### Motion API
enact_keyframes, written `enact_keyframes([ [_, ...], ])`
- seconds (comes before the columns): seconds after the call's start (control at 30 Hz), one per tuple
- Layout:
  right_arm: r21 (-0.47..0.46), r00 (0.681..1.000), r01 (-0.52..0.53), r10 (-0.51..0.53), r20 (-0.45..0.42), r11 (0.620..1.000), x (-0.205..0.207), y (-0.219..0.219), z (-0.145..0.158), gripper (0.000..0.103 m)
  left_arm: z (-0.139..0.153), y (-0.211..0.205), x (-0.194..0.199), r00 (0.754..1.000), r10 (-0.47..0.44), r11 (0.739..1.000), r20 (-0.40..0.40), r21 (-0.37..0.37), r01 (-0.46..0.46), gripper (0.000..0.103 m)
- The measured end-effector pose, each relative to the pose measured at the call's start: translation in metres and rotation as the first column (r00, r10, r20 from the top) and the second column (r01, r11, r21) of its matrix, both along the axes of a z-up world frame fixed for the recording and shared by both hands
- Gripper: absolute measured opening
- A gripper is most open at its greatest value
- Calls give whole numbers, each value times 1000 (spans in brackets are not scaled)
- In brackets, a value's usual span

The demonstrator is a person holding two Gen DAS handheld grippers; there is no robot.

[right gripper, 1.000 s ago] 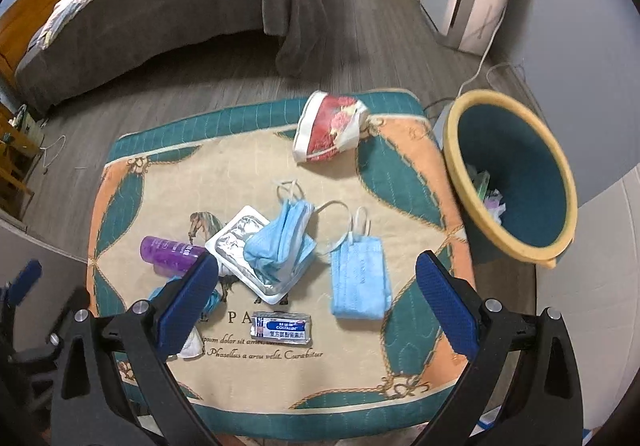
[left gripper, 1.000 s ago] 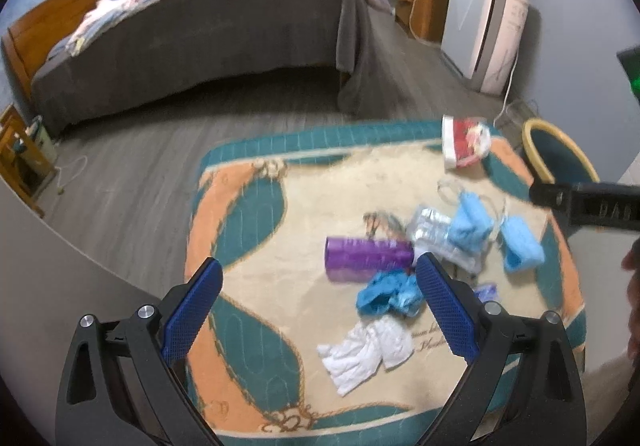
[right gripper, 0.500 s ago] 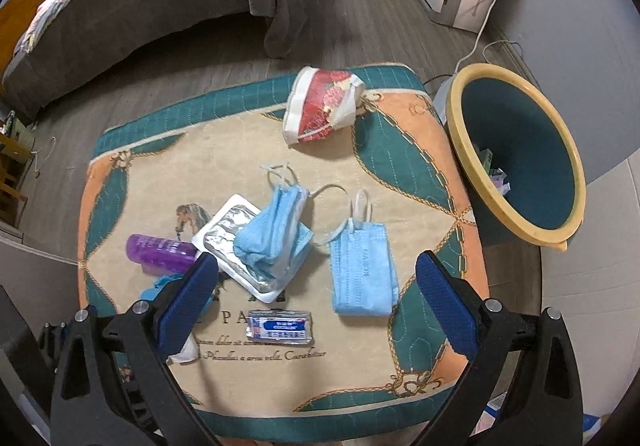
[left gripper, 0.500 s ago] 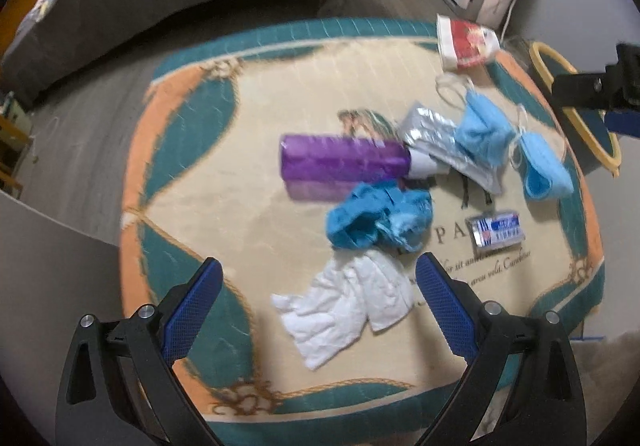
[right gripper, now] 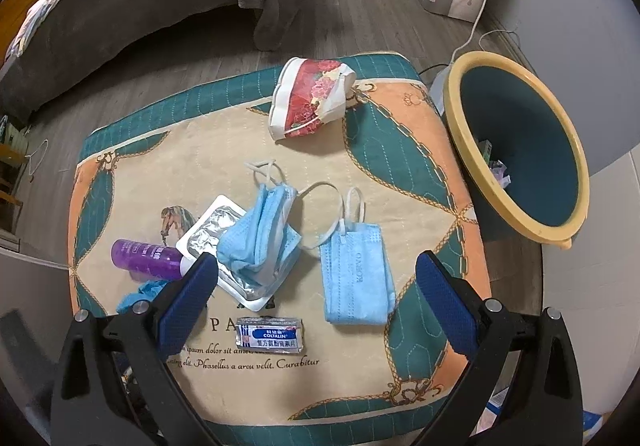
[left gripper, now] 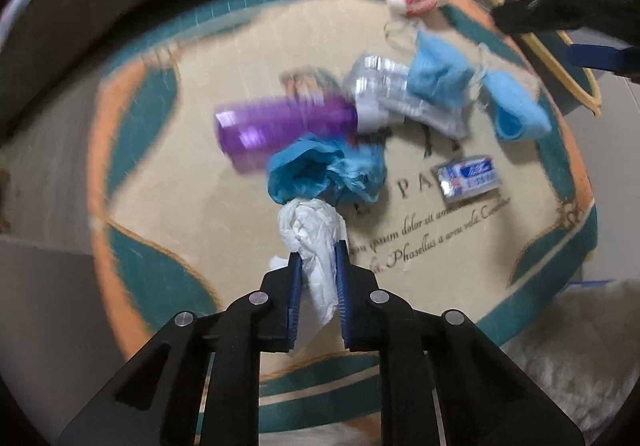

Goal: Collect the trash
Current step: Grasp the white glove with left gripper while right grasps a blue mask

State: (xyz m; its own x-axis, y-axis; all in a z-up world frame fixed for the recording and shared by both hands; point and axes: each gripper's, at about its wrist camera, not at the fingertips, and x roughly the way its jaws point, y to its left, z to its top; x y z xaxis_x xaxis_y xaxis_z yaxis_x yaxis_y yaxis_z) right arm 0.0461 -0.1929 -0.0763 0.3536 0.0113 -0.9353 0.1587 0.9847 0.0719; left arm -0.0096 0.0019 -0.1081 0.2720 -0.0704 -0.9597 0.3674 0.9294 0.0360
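Pinching a crumpled white tissue wad [left gripper: 316, 246], the left gripper [left gripper: 318, 258] makes an early pick; right gripper [right gripper: 316, 282] gapes wide over masks, wrappers, bottle ahead; round yellow-rimmed teal bin [right gripper: 476, 150] to its right holds little.

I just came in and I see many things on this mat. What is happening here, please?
A person is collecting trash with two handheld grippers. The left gripper is shut on the white crumpled tissue. The right gripper hangs open above the masks. The bin stands beside the mat.
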Motion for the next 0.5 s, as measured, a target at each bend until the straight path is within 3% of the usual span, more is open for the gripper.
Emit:
enact_keyframes([
  [0.13,7,1000,-13,13,16,1000,9,2,-2,96,51,6,6,994,-27,1000,107,-12,28,17],
  [0.27,27,1000,-21,21,2,999,17,4,-10,95,83,12,25,985,-24,999,169,-27,29,17],
  [0.5,64,998,-46,49,-48,997,28,11,-35,84,78,33,55,979,42,996,202,-86,-26,17],
])
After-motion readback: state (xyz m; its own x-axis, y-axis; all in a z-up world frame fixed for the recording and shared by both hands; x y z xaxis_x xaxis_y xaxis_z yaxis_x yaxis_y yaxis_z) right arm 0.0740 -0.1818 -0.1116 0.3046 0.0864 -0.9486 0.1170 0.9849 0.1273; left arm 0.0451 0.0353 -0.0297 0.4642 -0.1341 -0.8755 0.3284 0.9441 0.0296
